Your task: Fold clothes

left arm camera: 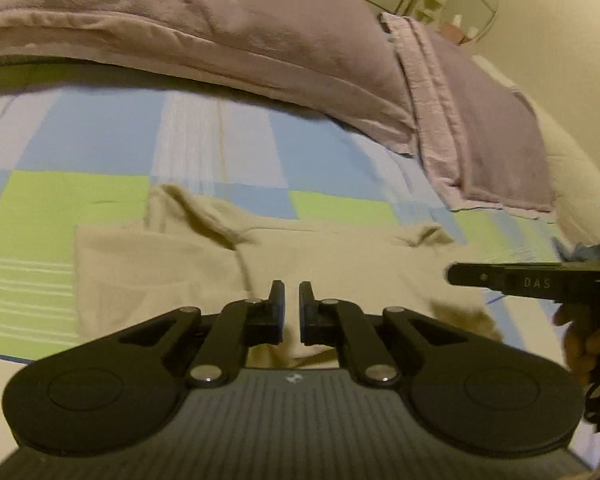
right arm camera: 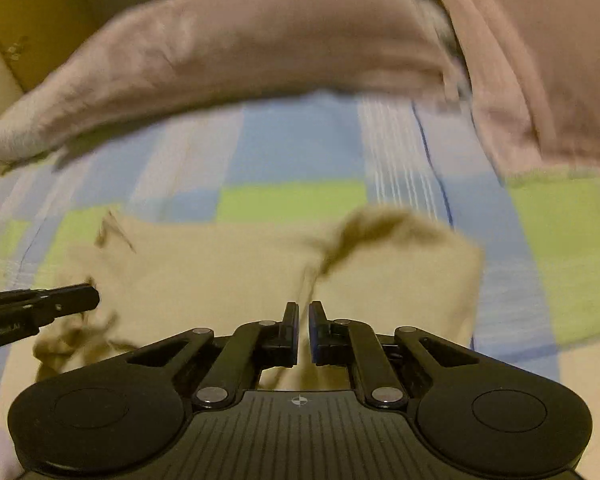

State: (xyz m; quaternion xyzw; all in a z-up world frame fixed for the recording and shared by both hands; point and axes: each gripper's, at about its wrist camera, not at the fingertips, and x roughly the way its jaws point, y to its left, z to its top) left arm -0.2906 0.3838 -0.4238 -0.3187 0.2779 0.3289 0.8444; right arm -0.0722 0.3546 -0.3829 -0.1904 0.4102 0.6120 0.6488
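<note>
While the beige garment [left arm camera: 284, 264] lay spread on the checked bedsheet [left arm camera: 100, 148], both grippers hovered above its near edge with nothing between their jaws. Taking the garment as the landmark: at its left, a squared flap lay flat, with green and striped sheet bare beyond it, so that side looked free for a sweep. Just past the flap, toward the garment's far edge, a loose fold stood up in a soft ridge. Over the middle of the near edge hung the left gripper [left arm camera: 292, 300], its jaws drawn almost together, holding no cloth. Right of it, the right gripper [right arm camera: 304, 316] was likewise nearly closed and empty; it showed side-on in the left view, over the garment's right part, with a hand [left arm camera: 584, 340] behind it. A darker crumpled bit lay at the near right corner.

The cloth looked thin, light and limp: it would likely sag and drag wrinkles unless pinched at two corners or along one straight hem. Beyond the garment's far edge, a band of open sheet ran up to the mauve pillow [left arm camera: 204, 32] and a folded mauve blanket [left arm camera: 488, 128] at the far right, which probably limited any fold forward.
</note>
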